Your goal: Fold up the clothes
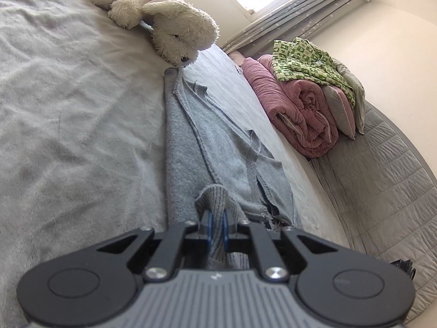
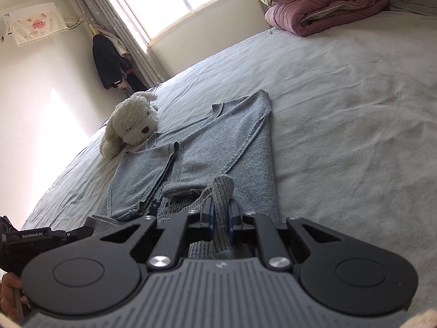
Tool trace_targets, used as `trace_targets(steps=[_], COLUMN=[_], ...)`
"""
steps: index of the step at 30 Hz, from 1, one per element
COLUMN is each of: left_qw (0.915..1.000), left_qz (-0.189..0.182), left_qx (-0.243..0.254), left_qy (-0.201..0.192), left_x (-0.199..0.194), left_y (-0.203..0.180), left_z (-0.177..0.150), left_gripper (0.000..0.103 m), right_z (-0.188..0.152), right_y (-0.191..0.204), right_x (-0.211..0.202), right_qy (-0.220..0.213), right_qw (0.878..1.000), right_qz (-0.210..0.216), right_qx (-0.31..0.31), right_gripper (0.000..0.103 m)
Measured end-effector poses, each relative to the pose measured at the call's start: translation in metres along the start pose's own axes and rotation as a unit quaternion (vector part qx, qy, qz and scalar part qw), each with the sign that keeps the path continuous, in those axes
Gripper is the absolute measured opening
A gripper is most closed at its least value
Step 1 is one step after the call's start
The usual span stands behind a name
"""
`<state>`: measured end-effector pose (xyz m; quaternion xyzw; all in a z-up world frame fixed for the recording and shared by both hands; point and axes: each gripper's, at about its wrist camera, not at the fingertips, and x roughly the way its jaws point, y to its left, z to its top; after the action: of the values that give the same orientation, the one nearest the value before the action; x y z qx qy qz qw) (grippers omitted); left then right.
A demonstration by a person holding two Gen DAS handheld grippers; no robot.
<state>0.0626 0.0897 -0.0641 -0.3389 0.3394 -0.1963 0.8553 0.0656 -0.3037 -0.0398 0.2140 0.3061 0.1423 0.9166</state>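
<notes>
Hem pinched at both corners, fold about to be carried over

Grey knit cardigan (image 2: 218,142) spread flat on the pale bedsheet (image 2: 355,109), sleeves already folded inward, collar end away from the cameras. Left gripper (image 1: 217,225) clamped tight on a bunch of ribbed hem; right gripper (image 2: 221,216) clamped the same way on the other corner, blue pads pressing knit from both sides. Apparently the step of bringing the bottom edge up toward the collar.

Risks, as a judgement: soft, stretchy knit, so uneven pulling by the two hands likely to skew the fold or drag the whole garment along the sheet. Only a small tuft held in each pinch, so likely to slip out if lifted too fast. Tucked sleeves liable to slide loose and spoil the neat rectangle.

In the way: white plush dog (image 2: 131,125) lying at the collar, touching or overlapping the garment's far edge, right where the hem ought to land; likely to be bumped or to prop the fold up. Well apart and no obstacle: rolled pink quilt (image 1: 295,104) with green patterned cloth (image 1: 306,63) on top, curtains (image 1: 300,11) by the window
</notes>
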Motion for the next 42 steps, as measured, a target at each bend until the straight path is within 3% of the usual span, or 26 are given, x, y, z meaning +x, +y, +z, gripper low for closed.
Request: trace_targets(steps=[3, 6, 8, 13, 18, 21, 24, 36, 41, 42], left_qw=[0.9999, 0.9992, 0.9983, 0.9958, 0.9958, 0.9947, 0.9949, 0.9976, 0.9999, 0.9997], left_qz=[0.012, 0.038, 0.056, 0.083, 0.064, 0.072, 0.087, 0.056, 0.002, -0.016], left_qx=[0.003, 0.011, 0.017, 0.037, 0.065, 0.074, 0.048, 0.039, 0.006, -0.004], left_qy=[0.000, -0.006, -0.005, -0.007, -0.010, -0.006, -0.016, -0.009, -0.014, -0.018], left_x=[-0.005, -0.016, -0.025, -0.047, -0.055, -0.051, -0.044, 0.003, 0.002, 0.000], left_y=[-0.004, -0.012, -0.016, -0.027, -0.040, -0.041, -0.034, -0.032, -0.019, -0.017], left_z=[0.002, 0.004, 0.005, 0.001, -0.007, -0.011, -0.007, 0.001, 0.000, 0.000], left_gripper=[0.011, 0.022, 0.024, 0.024, 0.024, 0.025, 0.036, 0.033, 0.012, 0.012], right_z=[0.000, 0.004, 0.007, 0.008, 0.003, -0.001, -0.004, -0.006, -0.003, -0.003], right_y=[0.002, 0.007, 0.010, 0.016, 0.033, 0.041, 0.047, 0.042, 0.034, 0.032], right_x=[-0.003, -0.011, -0.020, -0.038, -0.053, -0.055, -0.056, -0.049, -0.046, -0.045], right_qy=[-0.001, -0.003, -0.006, -0.002, -0.011, -0.005, 0.003, 0.014, 0.015, 0.014], right_qw=[1.000, 1.000, 1.000, 0.999, 0.997, 0.997, 0.997, 0.998, 0.998, 0.998], right_qz=[-0.007, -0.013, -0.020, -0.040, -0.041, -0.041, -0.043, -0.039, -0.045, -0.046], right_qx=[-0.002, -0.009, -0.018, -0.030, -0.059, -0.068, -0.071, -0.054, -0.049, -0.047], right_gripper=[0.017, 0.026, 0.036, 0.037, 0.037, 0.037, 0.037, 0.037, 0.037, 0.037])
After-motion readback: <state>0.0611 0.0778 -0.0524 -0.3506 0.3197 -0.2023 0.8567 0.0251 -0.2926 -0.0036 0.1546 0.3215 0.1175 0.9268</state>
